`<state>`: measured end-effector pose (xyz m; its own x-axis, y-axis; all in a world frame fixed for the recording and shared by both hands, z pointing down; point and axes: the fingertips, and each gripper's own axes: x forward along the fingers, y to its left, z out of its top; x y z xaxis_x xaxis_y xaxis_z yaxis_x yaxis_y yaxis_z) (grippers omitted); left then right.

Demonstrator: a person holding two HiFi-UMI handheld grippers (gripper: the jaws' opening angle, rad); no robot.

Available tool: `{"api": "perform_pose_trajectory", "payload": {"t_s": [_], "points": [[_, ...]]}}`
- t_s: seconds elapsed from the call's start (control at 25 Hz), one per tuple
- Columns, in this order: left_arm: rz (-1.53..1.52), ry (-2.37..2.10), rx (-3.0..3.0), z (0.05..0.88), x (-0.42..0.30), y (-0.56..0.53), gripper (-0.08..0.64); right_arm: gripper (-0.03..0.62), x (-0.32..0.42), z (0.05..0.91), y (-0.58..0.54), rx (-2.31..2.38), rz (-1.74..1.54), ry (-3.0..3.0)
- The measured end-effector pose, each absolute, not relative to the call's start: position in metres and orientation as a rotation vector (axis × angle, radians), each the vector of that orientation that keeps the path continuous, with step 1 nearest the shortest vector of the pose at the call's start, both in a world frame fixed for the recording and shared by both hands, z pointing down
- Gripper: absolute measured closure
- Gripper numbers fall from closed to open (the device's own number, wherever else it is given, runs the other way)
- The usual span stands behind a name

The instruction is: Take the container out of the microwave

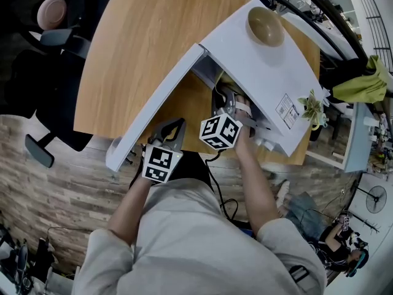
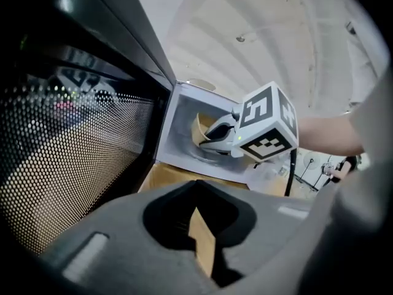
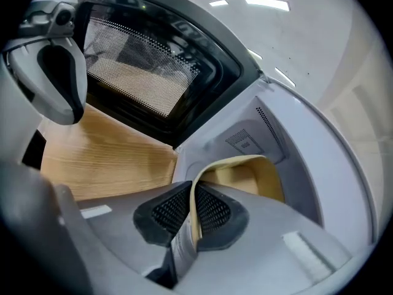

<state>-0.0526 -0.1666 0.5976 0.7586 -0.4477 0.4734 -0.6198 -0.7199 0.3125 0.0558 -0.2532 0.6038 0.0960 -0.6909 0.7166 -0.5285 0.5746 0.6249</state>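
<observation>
Looking down in the head view, a boxy white microwave (image 1: 264, 60) sits on a wood-grain table (image 1: 135, 42). Its door (image 1: 156, 109) swings out toward 7 o'clock, and a round tan bowl (image 1: 265, 26) rests on top at 1 o'clock.

In the left gripper view, the left gripper (image 2: 198, 211) has its dark pads drawn nearly together with nothing between them.

In the right gripper view, the right gripper (image 3: 191, 208) pinches the container (image 3: 245, 177) by its thin beige rim between mesh-textured pads. The container is inside the cavity, toward 3 o'clock.
</observation>
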Motion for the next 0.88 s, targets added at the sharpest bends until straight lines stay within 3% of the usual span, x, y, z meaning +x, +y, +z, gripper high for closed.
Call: {"api": "perform_pose_trajectory", "payload": {"t_s": [0.88], "points": [[0.532,-0.739,2.558,0.593,-0.061,-0.146,0.557,0.565,0.039,0.597,-0.217,1.128,-0.132,-1.580]]}}
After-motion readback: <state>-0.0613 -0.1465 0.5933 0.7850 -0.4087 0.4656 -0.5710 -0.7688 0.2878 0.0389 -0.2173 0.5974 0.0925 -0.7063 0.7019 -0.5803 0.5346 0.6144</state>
